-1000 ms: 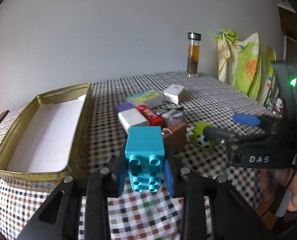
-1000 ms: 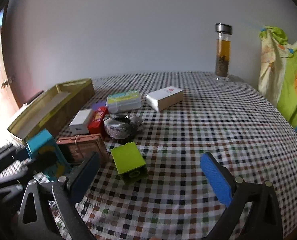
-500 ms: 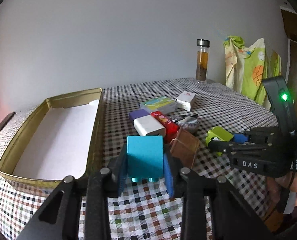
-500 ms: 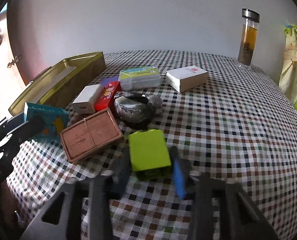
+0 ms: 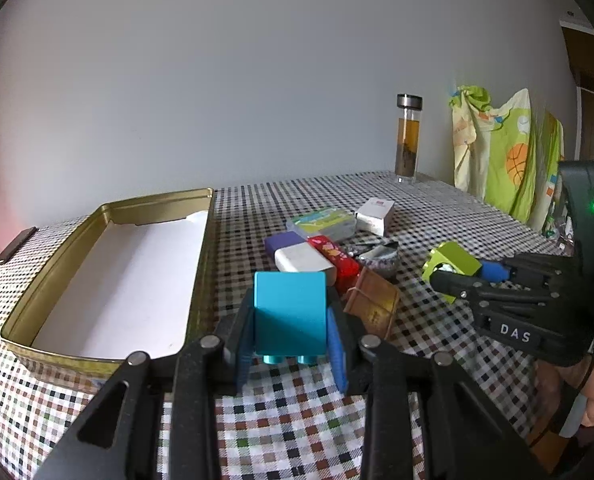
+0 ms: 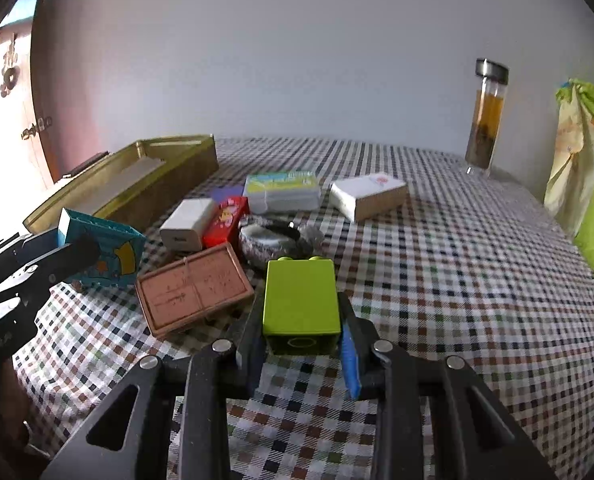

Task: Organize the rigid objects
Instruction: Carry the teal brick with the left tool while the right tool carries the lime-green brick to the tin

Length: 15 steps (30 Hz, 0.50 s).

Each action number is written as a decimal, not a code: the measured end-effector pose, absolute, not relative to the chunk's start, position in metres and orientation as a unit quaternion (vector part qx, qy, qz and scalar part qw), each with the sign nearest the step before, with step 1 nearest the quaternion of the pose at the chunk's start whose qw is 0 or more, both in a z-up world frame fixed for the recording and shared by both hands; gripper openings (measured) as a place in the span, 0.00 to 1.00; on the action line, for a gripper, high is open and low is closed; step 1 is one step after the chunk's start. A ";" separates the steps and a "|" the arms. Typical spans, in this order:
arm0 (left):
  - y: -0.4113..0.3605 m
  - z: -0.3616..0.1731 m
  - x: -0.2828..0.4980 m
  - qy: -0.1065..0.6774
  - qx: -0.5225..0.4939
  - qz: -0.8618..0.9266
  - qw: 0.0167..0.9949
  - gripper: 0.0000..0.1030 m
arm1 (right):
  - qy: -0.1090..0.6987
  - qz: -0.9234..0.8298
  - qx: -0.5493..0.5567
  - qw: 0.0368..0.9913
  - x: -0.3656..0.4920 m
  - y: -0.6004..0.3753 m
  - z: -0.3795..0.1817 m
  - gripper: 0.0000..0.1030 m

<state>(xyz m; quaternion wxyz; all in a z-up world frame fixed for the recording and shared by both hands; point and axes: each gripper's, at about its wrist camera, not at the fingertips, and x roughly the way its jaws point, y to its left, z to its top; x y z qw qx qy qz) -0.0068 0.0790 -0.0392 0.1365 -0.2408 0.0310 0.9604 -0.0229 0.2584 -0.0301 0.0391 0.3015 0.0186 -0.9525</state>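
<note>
My left gripper [image 5: 291, 344] is shut on a teal toy brick [image 5: 289, 312] and holds it above the checked cloth, just right of the open gold tin [image 5: 109, 280]. The brick also shows in the right wrist view [image 6: 101, 248]. My right gripper [image 6: 301, 344] is shut on a lime green toy brick [image 6: 300, 300], which appears lifted off the cloth; it also shows in the left wrist view [image 5: 453, 260]. A brown flat box [image 6: 193, 288] lies between the two grippers.
On the cloth lie a white block [image 6: 187, 224], a red box [image 6: 227, 220], a purple box [image 5: 283, 242], a green-topped case [image 6: 283, 188], a white carton [image 6: 369, 194] and a foil-wrapped lump [image 6: 277, 238]. A glass bottle [image 6: 485, 116] stands at the back right.
My right gripper came down around the green brick, shut on it and lifted it. My left gripper tilted the teal brick so its studs face down and rose slightly.
</note>
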 end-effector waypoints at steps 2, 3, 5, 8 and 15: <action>0.078 -0.038 -0.005 0.029 -0.237 0.961 0.136 0.30 | 0.022 -0.956 0.292 0.037 -0.021 0.258 -0.028 0.33; 0.078 -0.038 -0.005 0.028 -0.235 0.962 0.136 0.30 | 0.023 -0.957 0.287 0.036 -0.020 0.258 -0.028 0.33; 0.077 -0.037 -0.002 0.026 -0.228 0.964 0.132 0.30 | 0.023 -0.959 0.279 0.034 -0.019 0.258 -0.026 0.33; 0.076 -0.035 0.000 0.024 -0.220 0.967 0.128 0.30 | 0.028 -0.965 0.259 0.030 -0.014 0.258 -0.023 0.33; 0.075 -0.035 0.002 0.024 -0.211 0.969 0.122 0.30 | 0.033 -0.973 0.228 0.024 -0.004 0.256 -0.020 0.33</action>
